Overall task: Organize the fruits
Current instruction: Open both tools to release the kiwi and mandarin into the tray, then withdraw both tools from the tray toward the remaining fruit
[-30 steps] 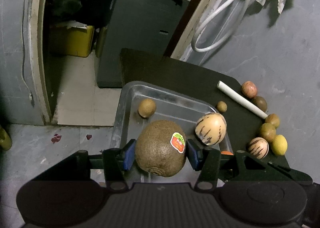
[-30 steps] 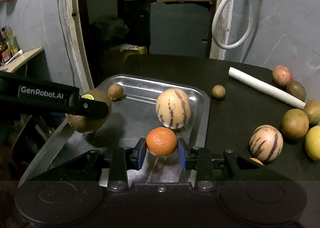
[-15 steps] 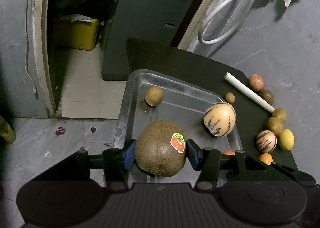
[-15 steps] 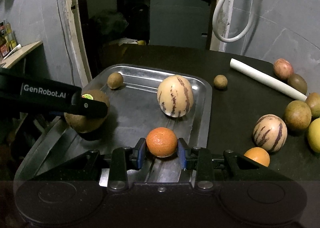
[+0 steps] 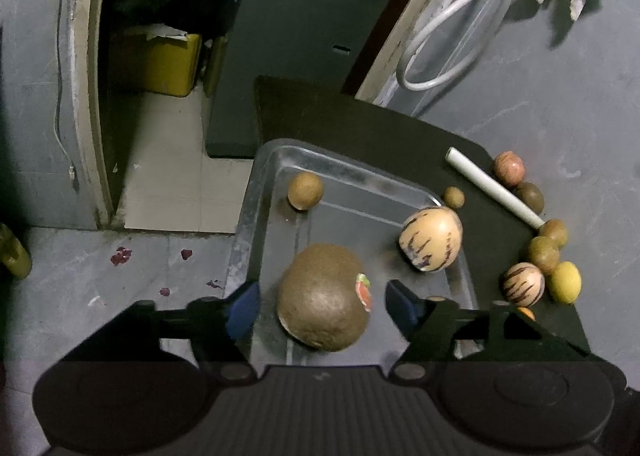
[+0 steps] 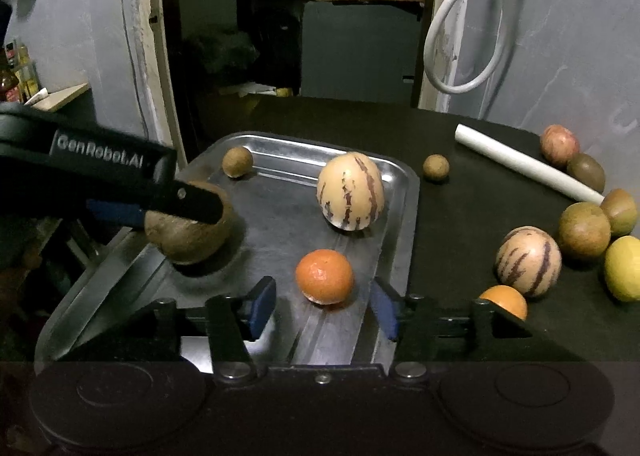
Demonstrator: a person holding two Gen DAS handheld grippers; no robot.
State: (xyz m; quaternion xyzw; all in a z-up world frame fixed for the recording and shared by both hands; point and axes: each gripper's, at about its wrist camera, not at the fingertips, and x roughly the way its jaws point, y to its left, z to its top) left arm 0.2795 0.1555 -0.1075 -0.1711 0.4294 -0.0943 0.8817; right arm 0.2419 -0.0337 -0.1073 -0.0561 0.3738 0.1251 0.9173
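Shallow rectangular metal tray (image 6: pixel 402 191), dull brushed sheen, scuffed; large brown kiwifruit (image 5: pixel 322 298), rough and fuzzy, bearing a glossy sticker; orange mandarin (image 6: pixel 325 276), finely pitted; black bench (image 6: pixel 460 223), matt.

The left gripper (image 5: pixel 320 308) has just been opening; its blue pads stand clear of the large brown fuzzy kiwi (image 5: pixel 322 296) lying in the shallow metal tray (image 5: pixel 256 191), a striped cream melon (image 5: pixel 432 243) beside it.

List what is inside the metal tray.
The metal tray holds a kiwi, an orange, a striped melon and a small brown fruit. Both gripper bodies cover its near edge.
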